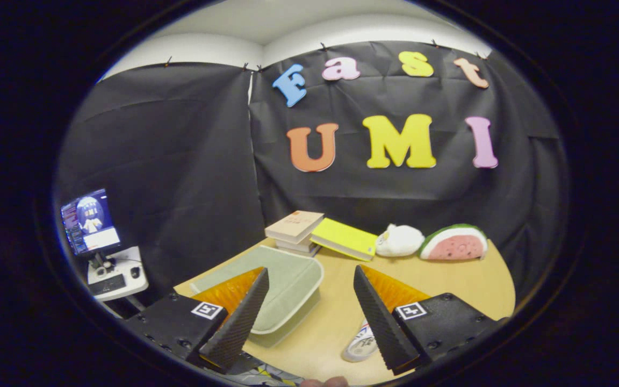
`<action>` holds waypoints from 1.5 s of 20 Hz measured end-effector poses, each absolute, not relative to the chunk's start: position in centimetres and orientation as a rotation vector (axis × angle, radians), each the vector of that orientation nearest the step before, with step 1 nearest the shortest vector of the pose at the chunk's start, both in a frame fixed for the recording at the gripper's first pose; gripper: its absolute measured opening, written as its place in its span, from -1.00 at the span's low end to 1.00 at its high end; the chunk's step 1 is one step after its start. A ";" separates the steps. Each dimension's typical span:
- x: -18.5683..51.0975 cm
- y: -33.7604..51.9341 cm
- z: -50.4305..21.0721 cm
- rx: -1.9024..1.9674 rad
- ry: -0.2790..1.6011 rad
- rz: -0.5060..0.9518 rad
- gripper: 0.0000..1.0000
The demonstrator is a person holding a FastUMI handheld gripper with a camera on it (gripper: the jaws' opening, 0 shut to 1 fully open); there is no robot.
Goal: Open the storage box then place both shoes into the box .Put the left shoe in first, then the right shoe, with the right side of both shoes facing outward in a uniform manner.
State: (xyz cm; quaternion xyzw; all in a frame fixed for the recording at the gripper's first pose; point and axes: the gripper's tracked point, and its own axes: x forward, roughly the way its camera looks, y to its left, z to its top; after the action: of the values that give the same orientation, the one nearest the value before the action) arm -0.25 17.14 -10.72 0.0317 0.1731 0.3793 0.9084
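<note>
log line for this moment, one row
stage: start | tool: open, holding nothing | storage box: lid shut, on table, behind left finger | shoe: near right finger | shoes boxed: none

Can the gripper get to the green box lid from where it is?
Probably yes. The gripper is open with nothing between its fingers, and the storage box with its lid closed sits just ahead, beside the left finger. Bare table lies between, so nothing seems to block the way.

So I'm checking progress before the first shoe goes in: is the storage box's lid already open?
No: the storage box lies closed on the table, lid flat on top, with the open gripper empty.
</note>
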 end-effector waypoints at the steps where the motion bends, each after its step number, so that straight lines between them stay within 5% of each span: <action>1: -0.3 17.9 -11.8 0.090 0.394 0.827 1.00; 20: 1.1 25.8 -23.7 0.811 1.149 1.180 0.96; 22: 1.3 25.7 -22.9 0.884 1.173 1.209 0.82; 29: 2.0 24.6 -20.4 0.907 1.173 1.229 -0.76; 30: 1.9 24.3 -19.6 0.899 1.173 1.238 -0.85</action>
State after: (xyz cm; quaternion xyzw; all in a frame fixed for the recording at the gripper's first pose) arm 1.89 24.34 -19.60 0.3831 0.4998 0.5276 0.5702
